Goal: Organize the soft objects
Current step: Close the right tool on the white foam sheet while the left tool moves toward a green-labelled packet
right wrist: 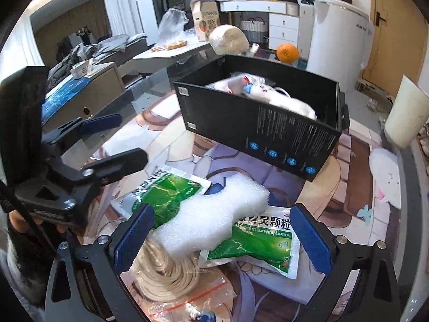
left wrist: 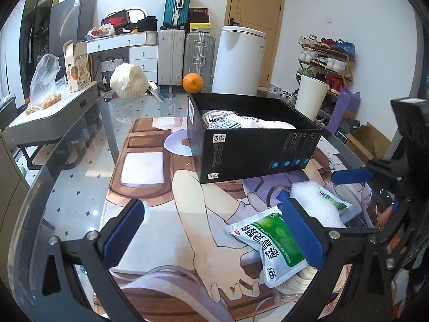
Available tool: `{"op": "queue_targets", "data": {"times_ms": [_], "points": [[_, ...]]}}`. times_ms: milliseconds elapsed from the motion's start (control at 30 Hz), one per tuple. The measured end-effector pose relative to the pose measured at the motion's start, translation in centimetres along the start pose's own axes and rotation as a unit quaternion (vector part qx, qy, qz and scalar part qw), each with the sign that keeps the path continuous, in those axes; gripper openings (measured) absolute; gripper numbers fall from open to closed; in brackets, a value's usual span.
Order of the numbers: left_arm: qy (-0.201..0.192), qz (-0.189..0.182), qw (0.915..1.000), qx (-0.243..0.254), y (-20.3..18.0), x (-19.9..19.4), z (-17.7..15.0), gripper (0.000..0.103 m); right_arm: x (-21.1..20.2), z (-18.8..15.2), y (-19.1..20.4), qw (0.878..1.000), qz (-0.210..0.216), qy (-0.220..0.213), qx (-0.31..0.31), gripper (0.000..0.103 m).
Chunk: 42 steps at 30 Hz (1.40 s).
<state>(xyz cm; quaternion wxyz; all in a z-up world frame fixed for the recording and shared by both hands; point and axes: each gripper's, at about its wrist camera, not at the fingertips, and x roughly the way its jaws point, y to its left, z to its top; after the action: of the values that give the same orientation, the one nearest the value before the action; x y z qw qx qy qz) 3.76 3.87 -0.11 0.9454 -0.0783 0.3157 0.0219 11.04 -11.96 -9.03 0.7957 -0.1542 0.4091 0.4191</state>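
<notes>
Left gripper (left wrist: 214, 236): black angular plastic frame, triangular cut-outs, silver round screws at finger joints, blue ribbed pads (left wrist: 122, 237) with serrated edge. Right gripper (right wrist: 222, 238): same black frame, silver screws, blue textured pads (right wrist: 312, 237). Small white lettering on left gripper's frame, unreadable.

An orange (left wrist: 192, 82) sits beyond the illustrated mat (left wrist: 150, 214), near a white bin (left wrist: 238, 61) and suitcases (left wrist: 185, 53).

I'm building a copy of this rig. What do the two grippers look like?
Both grippers, left and right, have black angular plastic frames with silver screws. Each finger carries a blue ribbed pad with a toothed edge.
</notes>
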Motion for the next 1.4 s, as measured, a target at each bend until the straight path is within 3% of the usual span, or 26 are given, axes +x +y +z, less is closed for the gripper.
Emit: {"op": "queue_targets", "data": {"times_ms": [400,767,967,1067,1100,1400], "points": [[0.005,-0.002,1.0,0.005,-0.3,0.2,0.0,0.103,1.6,-0.1,-1.6,0.998,-0.048,0.017,0.033,0.102],[0.009,-0.004,0.9999,0.009,-0.4,0.4,0.0,0.103,2.2,0.5,-1.6,0.996,-0.084,-0.004,0.034,0.099],[0.011,-0.005,0.9999,0.009,-0.4,0.5,0.0,0.103,1.8,0.5,-1.6,0.997,-0.069,-0.004,0.029,0.072],[0.011,-0.004,0.9999,0.011,-0.5,0.6,-0.1,0.103,1.2,0.3,-1.7,0.998,-0.062,-0.009,0.023,0.047],[0.011,-0.004,0.9999,0.011,-0.5,0.6,-0.1,0.103,1.0,0.2,-1.7,0.998,-0.062,-0.012,0.021,0.043],[0.037,-0.018,0.9988,0.028,-1.5,0.5,-0.4,0.103,-2.2,0.3,-1.7,0.997,-0.056,-0.05,0.007,0.042]]}}
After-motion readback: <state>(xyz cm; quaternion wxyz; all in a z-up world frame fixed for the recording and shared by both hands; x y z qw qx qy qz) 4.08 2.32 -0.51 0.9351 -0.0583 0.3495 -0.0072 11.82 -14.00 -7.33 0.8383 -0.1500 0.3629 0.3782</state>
